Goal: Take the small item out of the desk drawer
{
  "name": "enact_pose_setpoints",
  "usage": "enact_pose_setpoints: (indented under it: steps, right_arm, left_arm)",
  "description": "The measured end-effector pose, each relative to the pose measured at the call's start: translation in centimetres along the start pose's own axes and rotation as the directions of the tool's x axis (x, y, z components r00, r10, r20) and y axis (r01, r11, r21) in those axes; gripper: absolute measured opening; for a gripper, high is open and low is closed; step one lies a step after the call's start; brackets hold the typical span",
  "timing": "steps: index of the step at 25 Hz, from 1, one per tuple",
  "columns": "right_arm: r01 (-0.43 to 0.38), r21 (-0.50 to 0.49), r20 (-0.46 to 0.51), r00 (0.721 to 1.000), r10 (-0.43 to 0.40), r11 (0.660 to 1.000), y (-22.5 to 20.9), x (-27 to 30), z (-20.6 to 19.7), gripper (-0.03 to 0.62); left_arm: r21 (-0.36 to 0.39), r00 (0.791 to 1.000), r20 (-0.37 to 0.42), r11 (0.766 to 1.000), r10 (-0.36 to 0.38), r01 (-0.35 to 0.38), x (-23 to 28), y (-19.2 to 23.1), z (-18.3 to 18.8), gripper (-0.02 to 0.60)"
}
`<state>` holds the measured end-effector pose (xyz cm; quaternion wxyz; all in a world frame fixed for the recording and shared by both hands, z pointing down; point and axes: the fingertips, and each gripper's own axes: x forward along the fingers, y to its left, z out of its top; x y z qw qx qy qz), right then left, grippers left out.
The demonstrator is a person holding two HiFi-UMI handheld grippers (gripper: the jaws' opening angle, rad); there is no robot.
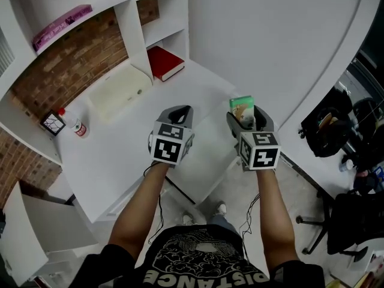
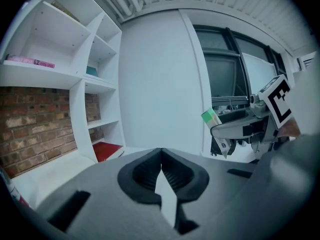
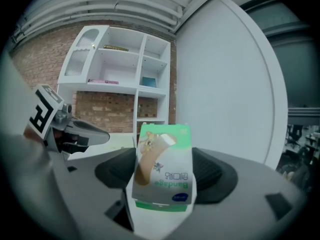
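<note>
Right gripper (image 1: pixel 247 123) gripped the bandage box (image 3: pixel 165 164) upright between wide-set jaws, clear above the desk (image 1: pixel 120 155), evidently so the item, already out of the drawer, could be carried. Left gripper (image 2: pixel 161 171) hung alongside, jaws together and empty, apparently not needed. Beyond, a red book (image 1: pixel 164 62) lay in the shelving.

You're standing in what looks like an office or study room. A white desk (image 1: pixel 120 155) runs under white built-in shelves (image 1: pixel 129 26) set against a brick wall (image 1: pixel 72 71), with a red book (image 1: pixel 165 62) and a pink book (image 1: pixel 60 26) lying in the compartments. To your right, black swivel chairs (image 1: pixel 348 221) stand on the floor, and large dark-framed windows (image 2: pixel 225 79) line one side.
</note>
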<state>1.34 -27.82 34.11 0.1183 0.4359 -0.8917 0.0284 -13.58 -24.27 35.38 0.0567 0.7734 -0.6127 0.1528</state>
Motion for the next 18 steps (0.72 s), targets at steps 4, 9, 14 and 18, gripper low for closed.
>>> enact_pose_setpoints:
  steps: [4,9,14,18]
  right_arm:
    - [0.012,0.006,0.009,1.000,-0.012,1.000,0.06,-0.39,0.20,0.348]
    - [0.017,0.003,0.009,1.000,-0.017,1.000,0.14,-0.52,0.07,0.348]
    - [0.014,-0.002,0.009,1.000,-0.014,1.000,0.45,-0.33,0.19,0.348]
    - [0.011,-0.002,0.007,1.000,-0.010,1.000,0.67,-0.28,0.19,0.348]
  left_arm:
    - [-0.003,1.000,0.003,1.000,0.006,-0.006,-0.15,0.24,-0.06,0.009]
    - [-0.009,1.000,0.004,1.000,0.009,-0.009,-0.49,0.40,-0.24,0.009]
    - [-0.015,1.000,0.003,1.000,0.011,-0.011,-0.63,0.65,-0.49,0.009]
    - [-0.014,1.000,-0.001,1.000,0.008,-0.008,-0.72,0.58,-0.64,0.009]
